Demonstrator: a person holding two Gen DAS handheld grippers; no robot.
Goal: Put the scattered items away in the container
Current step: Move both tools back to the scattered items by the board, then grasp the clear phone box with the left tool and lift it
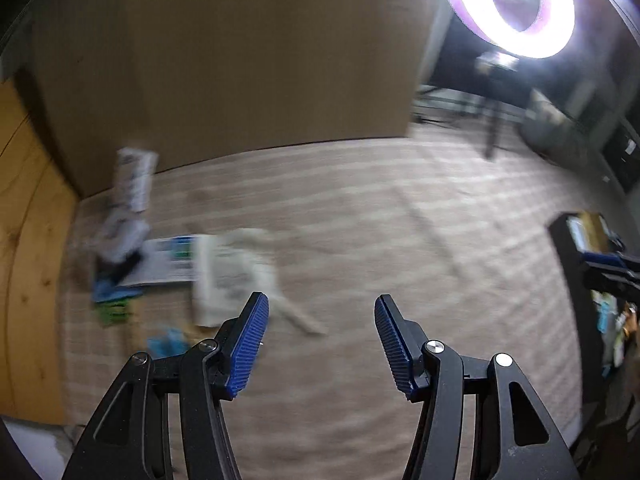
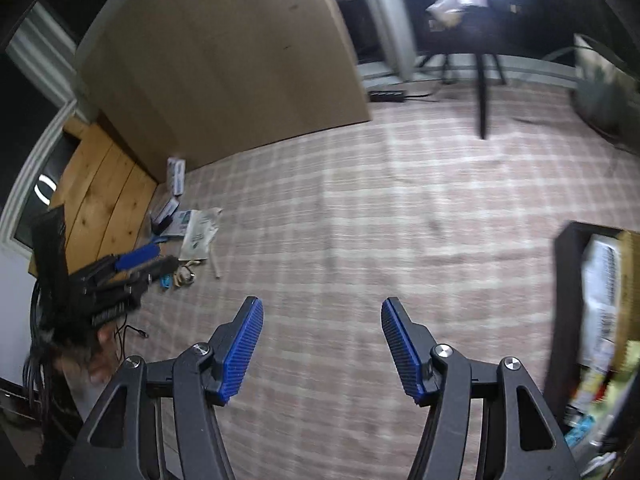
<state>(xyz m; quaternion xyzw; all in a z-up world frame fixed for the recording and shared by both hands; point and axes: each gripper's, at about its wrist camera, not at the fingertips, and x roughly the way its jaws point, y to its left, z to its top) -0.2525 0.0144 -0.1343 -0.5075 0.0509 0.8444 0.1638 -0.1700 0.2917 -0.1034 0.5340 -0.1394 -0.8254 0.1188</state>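
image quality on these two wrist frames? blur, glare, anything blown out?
Left wrist view: heavy motion blur over the scattered items and rug; ring light blown out top right; left gripper sharp. Right wrist view: milder blur, worst on the container at the right edge; glare along the top; right gripper sharp.

items (image 2: 192, 236) lay far left on rug (image 2: 360, 220) | container (image 2: 568, 304) stood right | cardboard panel (image 2: 224, 64) rose behind items

I am in a room at home: a checked rug (image 2: 360, 220) covers the floor, beside a wooden floor (image 2: 104, 200) and a ring lamp (image 1: 516, 4).
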